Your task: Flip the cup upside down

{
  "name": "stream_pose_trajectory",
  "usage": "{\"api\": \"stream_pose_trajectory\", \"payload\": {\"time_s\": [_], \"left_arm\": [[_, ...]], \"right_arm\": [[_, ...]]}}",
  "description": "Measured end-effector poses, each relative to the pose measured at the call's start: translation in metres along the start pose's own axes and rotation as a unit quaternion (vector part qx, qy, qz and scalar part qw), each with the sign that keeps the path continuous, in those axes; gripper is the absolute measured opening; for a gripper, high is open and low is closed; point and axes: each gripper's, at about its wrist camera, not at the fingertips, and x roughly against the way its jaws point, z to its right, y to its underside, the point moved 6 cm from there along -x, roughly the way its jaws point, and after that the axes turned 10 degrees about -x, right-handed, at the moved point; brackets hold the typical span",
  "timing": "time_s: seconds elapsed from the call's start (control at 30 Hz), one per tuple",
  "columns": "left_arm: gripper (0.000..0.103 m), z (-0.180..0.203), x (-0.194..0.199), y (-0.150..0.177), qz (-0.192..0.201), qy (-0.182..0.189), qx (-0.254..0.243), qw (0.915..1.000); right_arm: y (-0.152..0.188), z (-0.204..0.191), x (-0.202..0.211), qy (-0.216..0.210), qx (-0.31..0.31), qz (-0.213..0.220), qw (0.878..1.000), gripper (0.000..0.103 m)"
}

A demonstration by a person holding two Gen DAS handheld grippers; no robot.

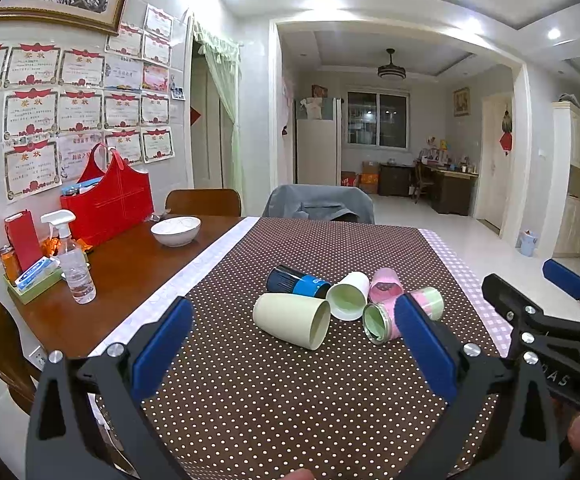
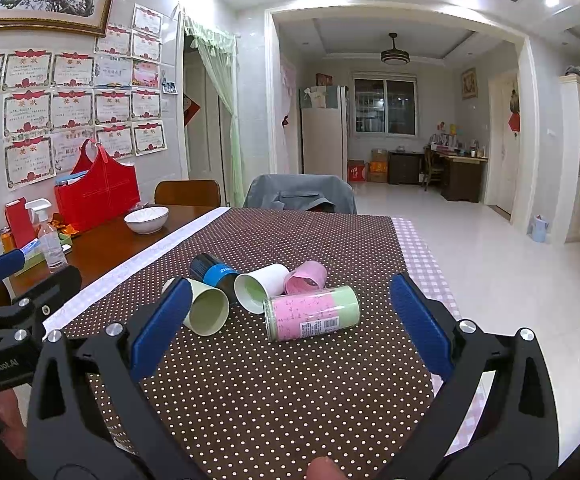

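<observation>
So both claws, left gripper and right gripper, gape wide; five cups lie tipped over at 12 o'clock.

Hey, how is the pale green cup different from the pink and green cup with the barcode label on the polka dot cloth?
The pale green cup is plain and tapers toward its base; the pink and green cup is a straight cylinder with print and a barcode label. The pale green cup lies at the left of the cluster, the pink and green cup at the right. Both lie on their sides on the tablecloth, mouths toward the cameras, and neither is gripped.
</observation>
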Motion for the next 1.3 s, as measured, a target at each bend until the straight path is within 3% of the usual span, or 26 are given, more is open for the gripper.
{"api": "stream_pose_trajectory", "payload": {"time_s": [1.3], "left_arm": [[0.099, 0.002, -0.014, 0.006, -0.014, 0.001, -0.013, 0.9998]], "right_arm": [[-0.001, 0.002, -0.009, 0.006, 0.005, 0.000, 1.000, 0.097]]}}
